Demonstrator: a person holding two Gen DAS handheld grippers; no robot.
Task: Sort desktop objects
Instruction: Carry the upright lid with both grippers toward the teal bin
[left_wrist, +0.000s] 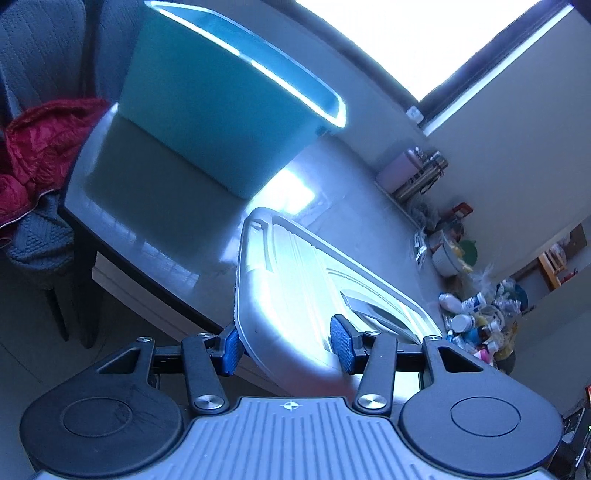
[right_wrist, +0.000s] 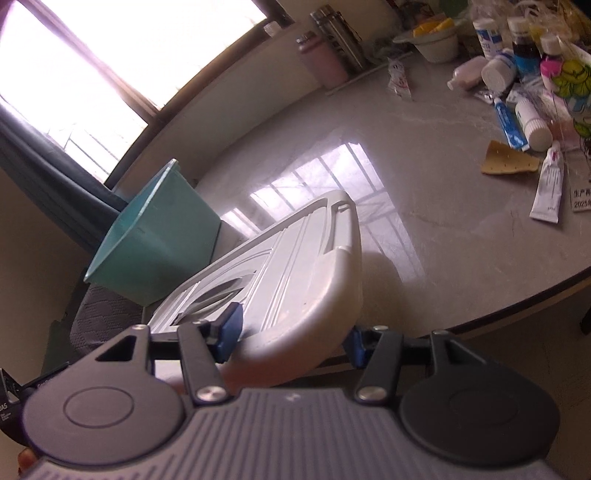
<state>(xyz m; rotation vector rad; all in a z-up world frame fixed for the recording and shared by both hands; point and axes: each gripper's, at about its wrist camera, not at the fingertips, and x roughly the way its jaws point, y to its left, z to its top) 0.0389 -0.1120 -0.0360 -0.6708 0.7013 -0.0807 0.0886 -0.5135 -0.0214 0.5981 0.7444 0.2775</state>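
Blue pads up close in the left wrist view, and the left gripper (left_wrist: 288, 345) has its jaws clamped on the near edge of the white lid (left_wrist: 291, 295), one pad under the rim on the left, the other pressing on the ribbed top face. Over in the right wrist view it's the same story: the right gripper (right_wrist: 291, 332) bites the other near corner of the white lid (right_wrist: 295, 266), one blue pad on top near the oval recess, the other tucked beneath the curved edge. So both tongs are closed on this lid, holding it tilted, near edge hanging out past the table's rim, far end reaching over the grey tabletop (right_wrist: 424, 184). Beyond it, at the table's far-left end, stands the teal bin (left_wrist: 221, 107), apart from the lid. Off to the right on the table, a heap of bottles and tubes (right_wrist: 517, 81), a bowl (right_wrist: 436, 42) behind them, flasks (right_wrist: 336, 40) by the wall. A red jacket (left_wrist: 40, 147) lies on the chair beside the table.
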